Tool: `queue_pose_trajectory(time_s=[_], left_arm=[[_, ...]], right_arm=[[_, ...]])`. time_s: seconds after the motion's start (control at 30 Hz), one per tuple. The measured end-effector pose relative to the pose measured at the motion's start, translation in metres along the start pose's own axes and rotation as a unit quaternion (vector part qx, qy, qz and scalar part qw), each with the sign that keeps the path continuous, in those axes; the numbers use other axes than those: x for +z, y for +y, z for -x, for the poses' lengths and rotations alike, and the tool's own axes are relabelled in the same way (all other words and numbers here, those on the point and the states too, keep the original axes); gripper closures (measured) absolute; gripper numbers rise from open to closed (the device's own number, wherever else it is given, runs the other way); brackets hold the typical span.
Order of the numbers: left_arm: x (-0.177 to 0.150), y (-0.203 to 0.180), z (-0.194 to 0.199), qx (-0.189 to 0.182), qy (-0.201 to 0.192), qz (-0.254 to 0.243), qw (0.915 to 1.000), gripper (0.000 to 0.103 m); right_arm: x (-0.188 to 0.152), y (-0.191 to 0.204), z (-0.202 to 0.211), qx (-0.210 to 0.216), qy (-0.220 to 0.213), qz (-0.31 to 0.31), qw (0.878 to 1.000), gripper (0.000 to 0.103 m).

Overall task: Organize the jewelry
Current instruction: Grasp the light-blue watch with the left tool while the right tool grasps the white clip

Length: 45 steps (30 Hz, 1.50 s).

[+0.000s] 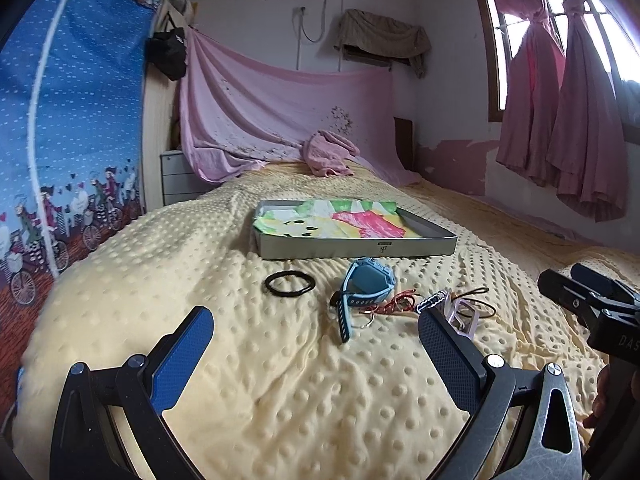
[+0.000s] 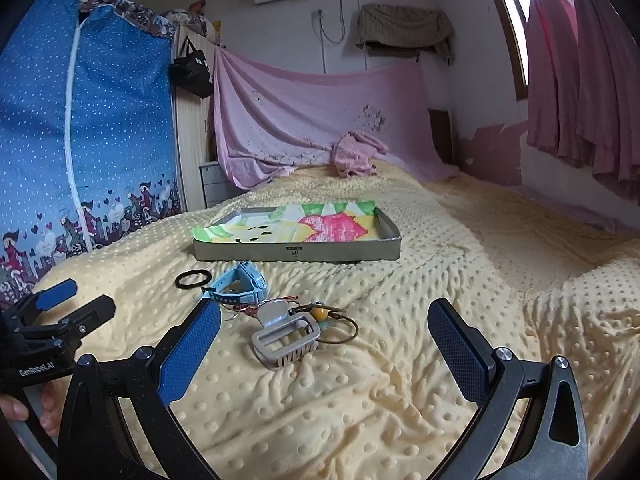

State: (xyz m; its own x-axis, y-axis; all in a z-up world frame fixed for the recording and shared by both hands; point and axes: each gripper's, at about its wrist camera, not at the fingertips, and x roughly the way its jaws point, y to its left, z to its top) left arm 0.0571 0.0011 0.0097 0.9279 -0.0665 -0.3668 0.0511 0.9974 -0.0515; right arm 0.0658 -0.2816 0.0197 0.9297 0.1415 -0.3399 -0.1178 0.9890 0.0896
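Left claw (image 1: 316, 328): wide open, nothing in it. It hangs low over the bed, and its blue pads (image 1: 182, 360) point at the little pile of things.
Right claw (image 2: 324, 332): wide open too, nothing in it. The hair clip lies on the blanket between its two fingers.
Bed (image 2: 460, 288): covered with a soft yellow blanket full of little bumps.
Tray (image 2: 296, 254): a flat grey tin tray, lying on the bed behind the small things. Bright paper in pink, green and yellow lines the inside.
Black ring (image 1: 289, 282): a round black hair tie, flat on the blanket, just left of the watch and in front of the tray. It is apart from the pile.
Watch (image 1: 368, 280): light blue with a dotted strap, lying on its side near the front wall of the tray.
Red string (image 1: 394, 304): a thin reddish tangle, just to the right of the watch and touching it.
Hair clip (image 2: 286, 340): pale pink, shaped like a box with comb teeth, nearest to the right claw.
Bead (image 2: 322, 313): a small yellow ball just behind the clip, with a thin brown loop (image 2: 344, 332) beside it.
Hand (image 2: 24, 408): a bit of a person's hand shows at the left edge, holding the other tool.
Room: pink curtains (image 1: 560, 120) by the window, a pink sheet (image 1: 280, 112) hung behind the bed.
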Motion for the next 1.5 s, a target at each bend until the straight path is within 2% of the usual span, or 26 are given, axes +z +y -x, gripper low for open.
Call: queue_pose_trajectory(time_s=[0.3, 0.37, 0.5, 0.73, 0.87, 0.93, 1.03, 1.1, 1.13, 1.27, 1.5], left_arm=[[0.009, 0.004, -0.053, -0.027, 0.032, 0.019, 0.9989, 0.001], [0.008, 0.006, -0.065, -0.034, 0.047, 0.025, 0.9980, 0.011], [0.003, 0.009, -0.086, -0.056, 0.077, 0.040, 0.9947, 0.023], [-0.007, 0.014, -0.109, -0.090, 0.123, 0.065, 0.9862, 0.050], [-0.009, 0.017, -0.125, -0.107, 0.149, 0.088, 0.9791, 0.064], [-0.010, 0.017, -0.130, -0.112, 0.156, 0.094, 0.9768, 0.067], [-0.009, 0.014, -0.135, -0.116, 0.160, 0.093, 0.9758, 0.068], [-0.009, 0.010, -0.138, -0.119, 0.166, 0.090, 0.9749, 0.078], [-0.010, 0.009, -0.140, -0.118, 0.171, 0.087, 0.9743, 0.088], [-0.010, 0.009, -0.139, -0.115, 0.170, 0.088, 0.9749, 0.097], [-0.007, 0.007, -0.114, -0.117, 0.140, 0.075, 0.9803, 0.099]], right_arm=[[0.003, 0.001, -0.048, 0.024, 0.053, -0.003, 0.998, 0.001], [0.001, 0.004, -0.054, 0.029, 0.063, 0.003, 0.998, 0.001], [-0.008, 0.010, -0.069, 0.052, 0.095, 0.006, 0.994, 0.003], [-0.024, 0.020, -0.097, 0.079, 0.155, 0.018, 0.985, 0.028], [-0.030, 0.022, -0.112, 0.083, 0.185, 0.014, 0.979, 0.029], [-0.033, 0.023, -0.119, 0.083, 0.196, 0.012, 0.977, 0.031], [-0.034, 0.026, -0.124, 0.084, 0.202, 0.013, 0.976, 0.036], [-0.035, 0.029, -0.124, 0.085, 0.204, 0.016, 0.975, 0.040], [-0.035, 0.030, -0.124, 0.086, 0.204, 0.018, 0.975, 0.043], [-0.033, 0.030, -0.121, 0.087, 0.196, 0.021, 0.976, 0.044], [-0.031, 0.022, -0.111, 0.104, 0.176, 0.006, 0.979, 0.044]])
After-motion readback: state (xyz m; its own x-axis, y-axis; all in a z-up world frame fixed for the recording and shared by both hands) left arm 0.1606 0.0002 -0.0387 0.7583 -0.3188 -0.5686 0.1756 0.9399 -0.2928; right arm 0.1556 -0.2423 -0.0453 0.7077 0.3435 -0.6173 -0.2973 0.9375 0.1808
